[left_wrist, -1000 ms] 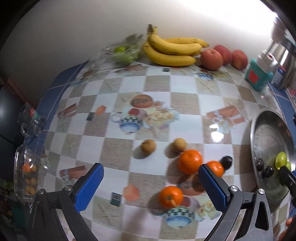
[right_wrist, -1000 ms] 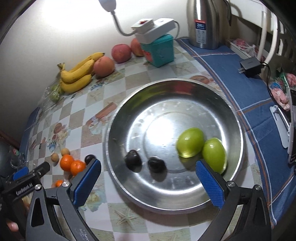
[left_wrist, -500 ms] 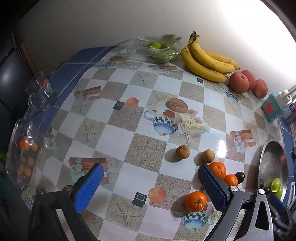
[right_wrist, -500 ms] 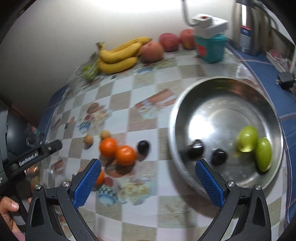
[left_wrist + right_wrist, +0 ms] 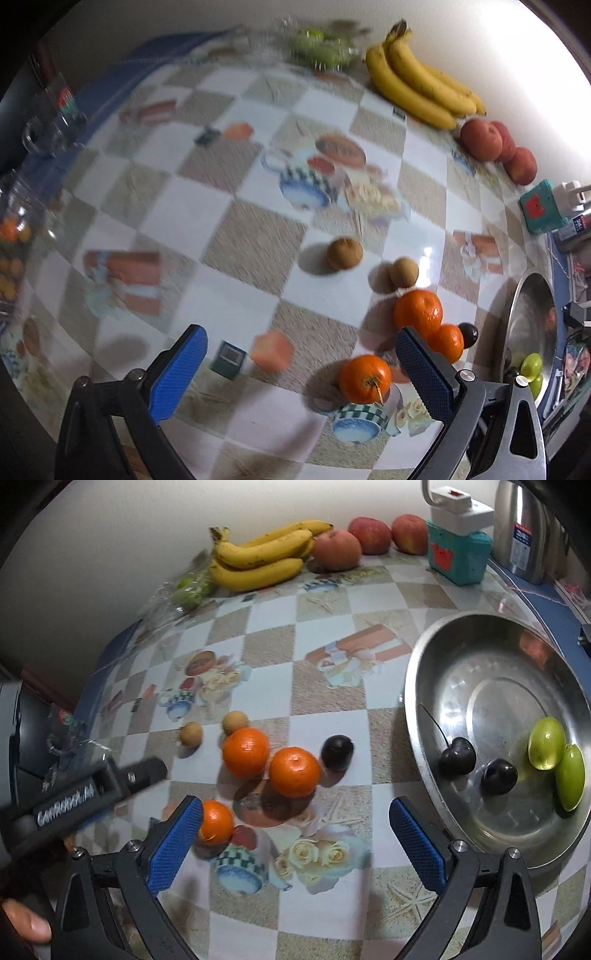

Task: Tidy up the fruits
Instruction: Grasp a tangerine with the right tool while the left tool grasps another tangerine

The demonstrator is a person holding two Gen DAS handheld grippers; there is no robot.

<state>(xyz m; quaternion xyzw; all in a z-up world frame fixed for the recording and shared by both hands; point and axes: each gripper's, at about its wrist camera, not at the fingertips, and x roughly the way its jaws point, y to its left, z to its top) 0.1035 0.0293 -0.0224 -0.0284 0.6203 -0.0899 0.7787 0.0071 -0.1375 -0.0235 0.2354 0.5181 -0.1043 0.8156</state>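
Three oranges (image 5: 294, 771) lie loose on the checked tablecloth, with a dark fruit (image 5: 337, 752) and two small brown fruits (image 5: 191, 734) beside them. To the right, a steel bowl (image 5: 491, 686) holds two dark cherries (image 5: 457, 760) and two green grapes (image 5: 546, 747). My right gripper (image 5: 295, 808) hovers over the oranges, its jaws wide and closing, touching nothing. The smallest orange (image 5: 216, 821) sits just inside its left finger. My left gripper (image 5: 300, 332) is open above the cloth, with that orange (image 5: 365, 378) near its right finger.
Bananas (image 5: 258, 559), apples (image 5: 337, 550), a teal box (image 5: 460, 557) and a kettle (image 5: 521, 528) line the back wall. A clear box of green fruit (image 5: 317, 48) is at the back left. A glass mug (image 5: 51, 122) and a clear box of small orange fruit (image 5: 9, 251) stand at the left edge.
My right gripper has swung left from over the bowl to over the oranges, its jaws slightly narrower. The left gripper has rolled and come lower over the cloth.
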